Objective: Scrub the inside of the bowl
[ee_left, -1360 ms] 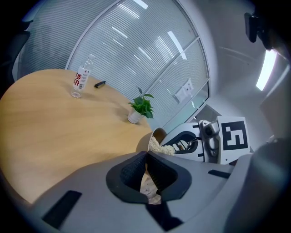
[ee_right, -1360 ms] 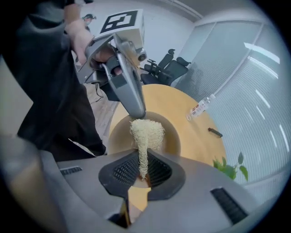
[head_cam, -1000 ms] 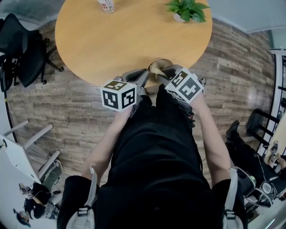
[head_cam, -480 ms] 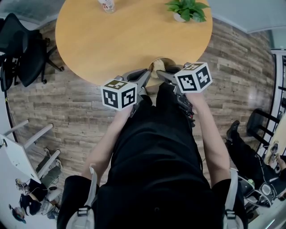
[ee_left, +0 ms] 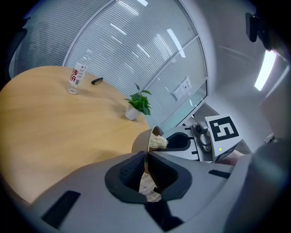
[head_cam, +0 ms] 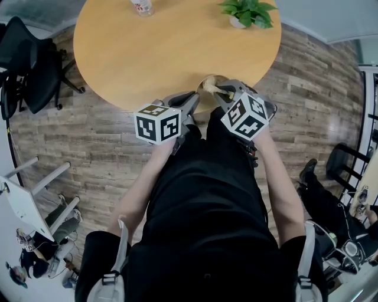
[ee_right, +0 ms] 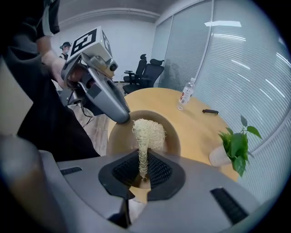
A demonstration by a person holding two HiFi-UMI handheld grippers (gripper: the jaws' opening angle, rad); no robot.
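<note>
Left gripper (ee_left: 145, 159) pinches bowl (ee_right: 120, 139) rim (jaws just easing); right gripper (ee_right: 143, 175) grips loofah (ee_right: 148, 129) inside; water bottle (head_cam: 140, 7), potted plant (head_cam: 248, 13) beyond on round wooden table (head_cam: 165, 47); office chair (head_cam: 29, 65).

potted plant (head_cam: 248, 13), water bottle (head_cam: 140, 7)

Worktop (head_cam: 165, 53): wood-look top, smooth, satin sheen. Bowl (ee_right: 120, 136): tan-brown, smooth, matt, material unclear. Scrubber (ee_right: 148, 132): pale coarse fibre, rough, loofah-like mesh. Right hand-held gripper (ee_right: 142, 164): grey plastic shell, smooth, matt. Its pads (ee_right: 159, 170) are black, ribbed and look rubbery. Its marker cube (head_cam: 244, 115): matt black-and-white printed faces. Floor (head_cam: 88, 147): wood-grain planks, streaky, low sheen. Far left on worktop, bottle (ee_left: 77, 77): clear glossy plastic, paper-like label. Far right, pot (ee_left: 132, 113): white, smooth; leaves glossy green.
</note>
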